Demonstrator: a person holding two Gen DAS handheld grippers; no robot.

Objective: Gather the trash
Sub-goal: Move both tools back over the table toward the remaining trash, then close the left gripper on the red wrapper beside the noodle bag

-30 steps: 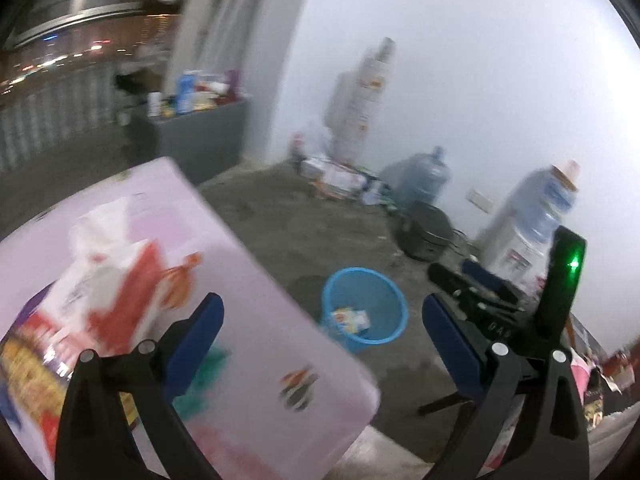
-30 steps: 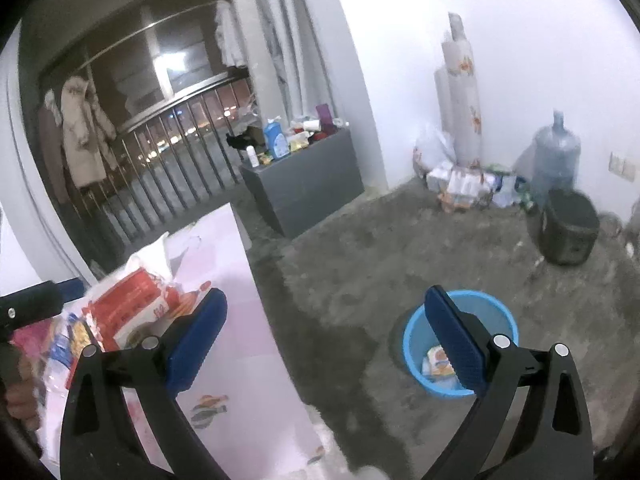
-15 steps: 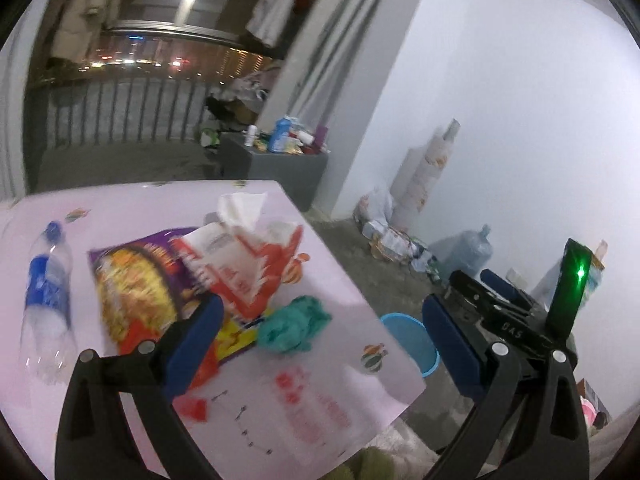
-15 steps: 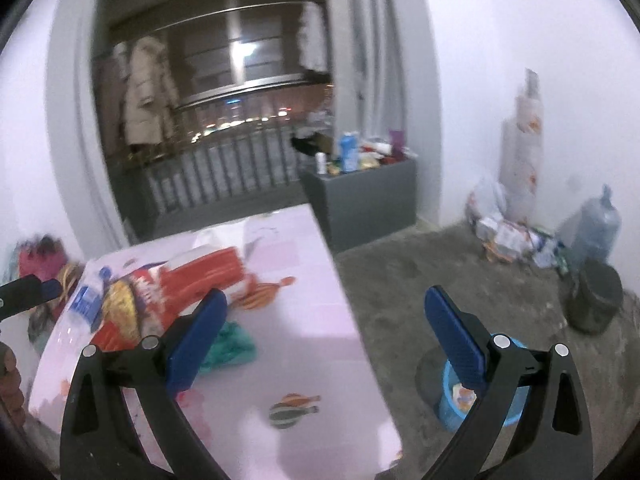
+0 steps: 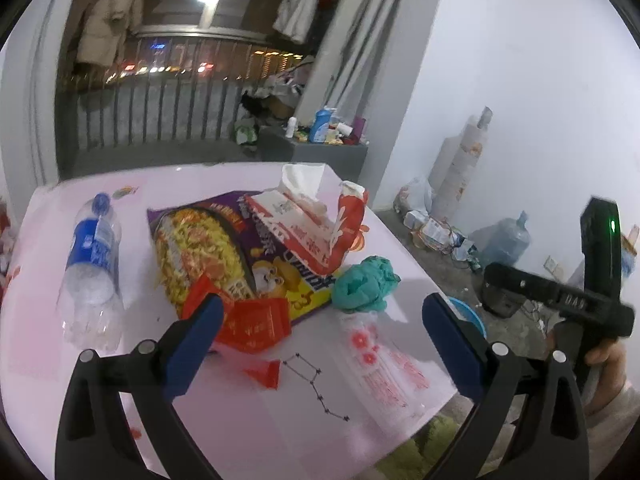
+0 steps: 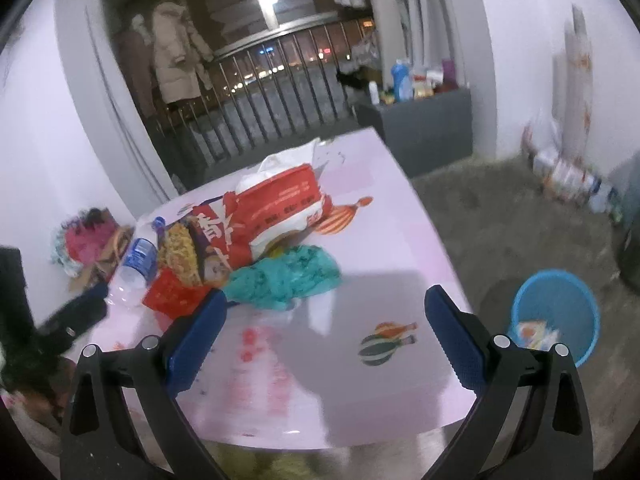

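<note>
On a pink table (image 5: pixel 248 412) (image 6: pixel 400 248) lies a heap of trash: a crushed clear bottle with a blue label (image 5: pixel 94 264) (image 6: pixel 134 266), a purple noodle bag (image 5: pixel 208 256) (image 6: pixel 188 256), a red-and-white tissue pack (image 5: pixel 308 228) (image 6: pixel 284 204), red wrappers (image 5: pixel 252 324) (image 6: pixel 172 292) and a crumpled teal wad (image 5: pixel 366 284) (image 6: pixel 284 276). My left gripper (image 5: pixel 320 328) stands open just short of the red wrappers. My right gripper (image 6: pixel 324 328) is open near the teal wad, holding nothing. A blue bin (image 6: pixel 556 316) (image 5: pixel 468 316) stands on the floor to the right.
A grey cabinet (image 6: pixel 424 124) with bottles stands behind the table by a railing. Water jugs (image 5: pixel 504 240), boxes and a dark pot (image 5: pixel 500 300) line the right wall. A hand (image 5: pixel 604 360) holds the right gripper's handle. Cloth items (image 6: pixel 88 240) lie left of the table.
Both views have swung left from the floor and the blue bin onto the table. The trash heap now lies right in front of both open grippers.
</note>
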